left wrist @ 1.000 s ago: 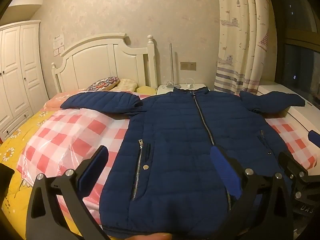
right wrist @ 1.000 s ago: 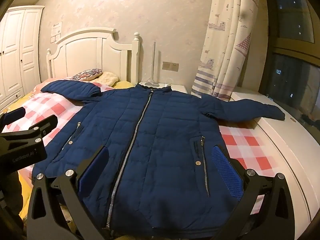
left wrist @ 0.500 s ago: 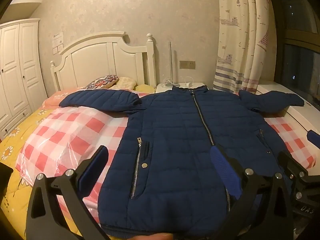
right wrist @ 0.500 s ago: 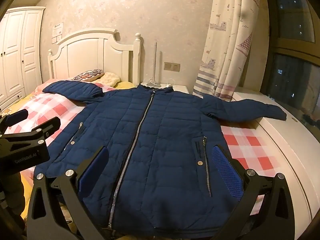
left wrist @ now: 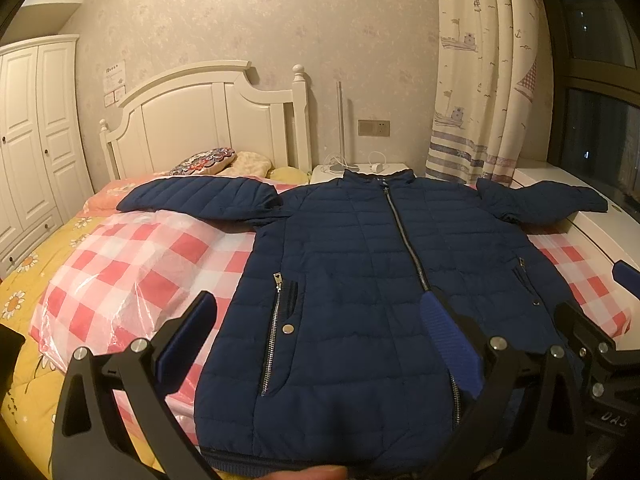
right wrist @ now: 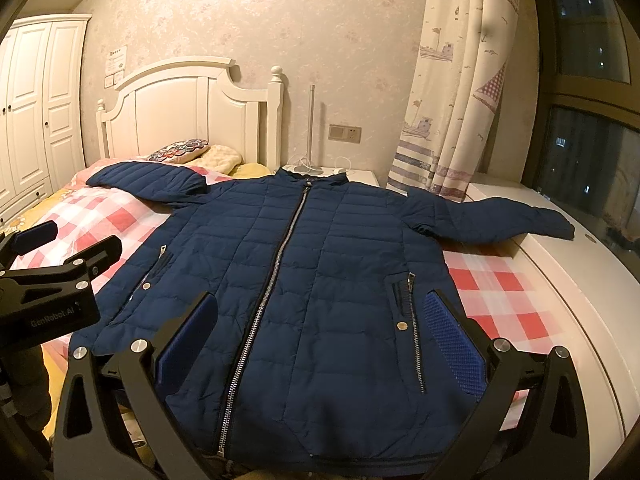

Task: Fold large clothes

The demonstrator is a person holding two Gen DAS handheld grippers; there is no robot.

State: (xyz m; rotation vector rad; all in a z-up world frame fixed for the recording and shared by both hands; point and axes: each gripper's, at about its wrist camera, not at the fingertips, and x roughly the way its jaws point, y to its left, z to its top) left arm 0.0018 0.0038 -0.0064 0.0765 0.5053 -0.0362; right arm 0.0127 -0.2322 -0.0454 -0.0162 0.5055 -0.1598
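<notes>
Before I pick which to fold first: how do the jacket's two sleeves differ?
The left-hand sleeve lies on the checked, plastic-wrapped bedding; the right-hand sleeve reaches off it onto the white ledge. The left-hand one looks shorter and bulkier, the right-hand one longer and tapering. Both are spread outward, unfolded, navy quilted.

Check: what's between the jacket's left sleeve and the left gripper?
A pink-checked quilt under clear plastic; the sleeve lies along its far edge. Nothing else lies on the stretch before the open left gripper. Left wrist view shows it best.
</notes>
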